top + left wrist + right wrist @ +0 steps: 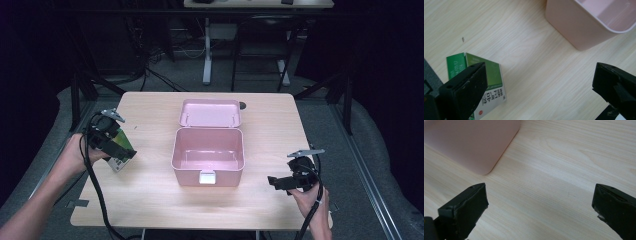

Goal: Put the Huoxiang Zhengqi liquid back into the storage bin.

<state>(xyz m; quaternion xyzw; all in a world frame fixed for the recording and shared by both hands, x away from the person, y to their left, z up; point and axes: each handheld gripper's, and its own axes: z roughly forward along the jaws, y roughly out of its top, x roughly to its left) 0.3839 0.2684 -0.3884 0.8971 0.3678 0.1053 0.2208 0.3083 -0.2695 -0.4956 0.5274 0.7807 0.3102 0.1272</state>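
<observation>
At the left edge of the wooden table [150, 200], left gripper [539, 92] hovering with jaws spread wide, nothing between them, over a green and white packet [494, 82] lying flat on the wood just beside one jaw. In the middle, pink box [208, 155] standing open, lid [210, 113] tipped back behind it, well apart from the packet. At the right, right gripper [539, 212] low over bare wood near the box's corner, jaws likewise spread and empty.
</observation>
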